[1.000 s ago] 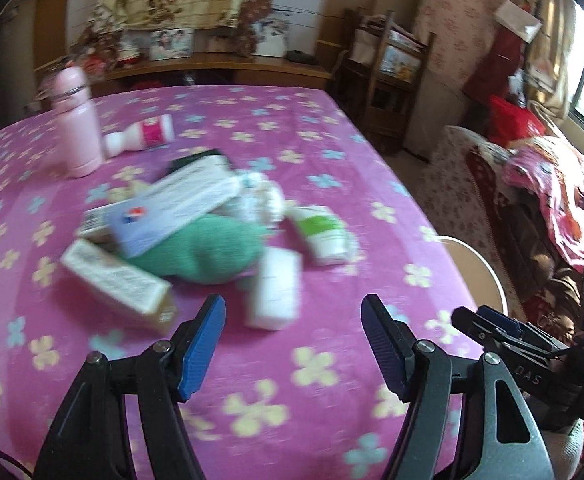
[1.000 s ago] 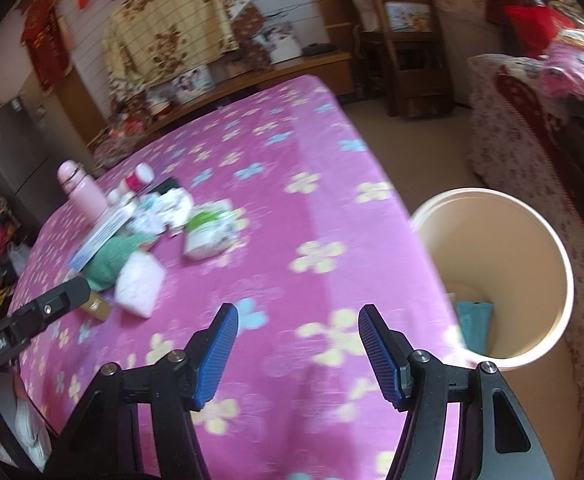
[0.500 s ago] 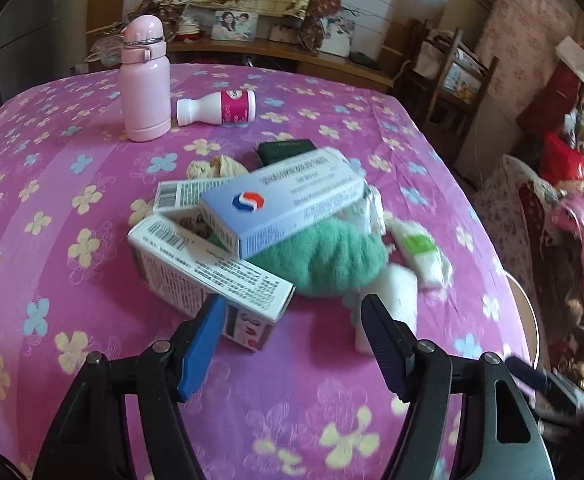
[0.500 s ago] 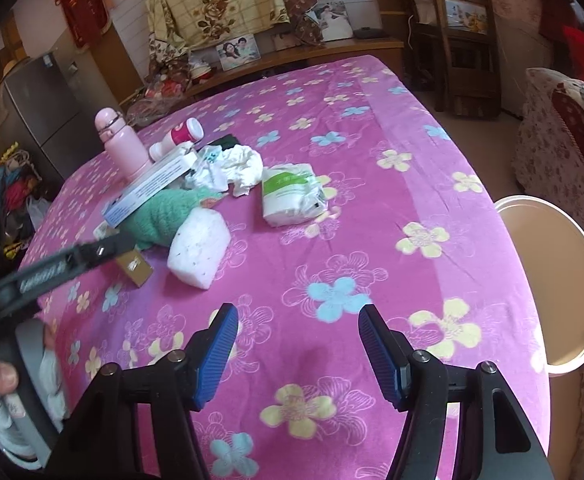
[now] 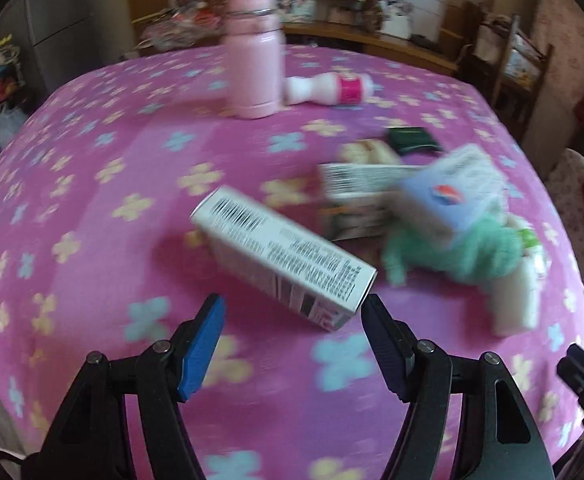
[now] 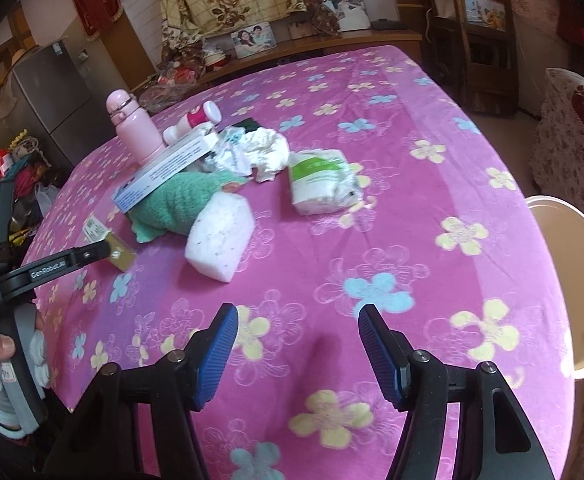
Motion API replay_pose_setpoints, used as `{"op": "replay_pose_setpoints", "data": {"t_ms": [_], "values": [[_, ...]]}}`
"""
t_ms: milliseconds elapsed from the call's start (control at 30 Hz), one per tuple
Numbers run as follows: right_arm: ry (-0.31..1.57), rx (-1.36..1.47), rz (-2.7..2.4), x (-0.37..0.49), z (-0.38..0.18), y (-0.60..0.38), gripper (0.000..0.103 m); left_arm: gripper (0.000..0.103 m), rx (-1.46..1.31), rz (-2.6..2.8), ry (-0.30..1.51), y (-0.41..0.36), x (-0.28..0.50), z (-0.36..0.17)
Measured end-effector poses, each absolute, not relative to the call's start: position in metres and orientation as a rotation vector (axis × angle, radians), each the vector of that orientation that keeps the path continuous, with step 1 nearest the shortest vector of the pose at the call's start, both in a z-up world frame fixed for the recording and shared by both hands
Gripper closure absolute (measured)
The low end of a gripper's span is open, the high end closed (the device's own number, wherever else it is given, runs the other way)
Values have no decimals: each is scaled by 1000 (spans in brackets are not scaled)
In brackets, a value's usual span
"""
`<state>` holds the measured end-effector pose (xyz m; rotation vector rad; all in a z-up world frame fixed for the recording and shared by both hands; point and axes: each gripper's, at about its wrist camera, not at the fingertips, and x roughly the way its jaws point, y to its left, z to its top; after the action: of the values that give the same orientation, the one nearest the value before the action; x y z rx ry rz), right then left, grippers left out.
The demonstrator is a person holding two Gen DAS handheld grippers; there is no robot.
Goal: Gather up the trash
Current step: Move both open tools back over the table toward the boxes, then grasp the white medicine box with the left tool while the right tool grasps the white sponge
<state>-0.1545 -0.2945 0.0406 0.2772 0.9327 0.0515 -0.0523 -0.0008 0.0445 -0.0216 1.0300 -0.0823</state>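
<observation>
**Pastel flowers on magenta: the colours of a cluttered table**

A magenta tablecloth [image 6: 412,208] scattered with yellow, blue and pale pink flowers carries everything. On it, a mint-green towel [image 6: 179,200] serves as landmark. Just in front lies a white sponge [image 6: 219,240] flecked with dark specks; resting on it is a white and pale-blue box [image 6: 163,168]. Behind stands a plain pink bottle [image 6: 133,128]. To its right lies a white packet [image 6: 322,184] with a green label. Both grippers' pads [image 6: 215,352] are blue on black.

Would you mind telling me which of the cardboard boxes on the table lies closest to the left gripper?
The white box with the barcode, its near end almost between the open left gripper fingers. The blue-and-white box rests farther back, atop the green cloth.
</observation>
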Motion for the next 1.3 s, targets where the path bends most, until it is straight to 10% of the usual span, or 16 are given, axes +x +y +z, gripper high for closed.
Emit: {"op": "replay_pose_setpoints", "data": {"t_ms": [1300], "values": [[989,280,130,-62,22,-233,37,32,-289,-33,1090,39,8,37]]}}
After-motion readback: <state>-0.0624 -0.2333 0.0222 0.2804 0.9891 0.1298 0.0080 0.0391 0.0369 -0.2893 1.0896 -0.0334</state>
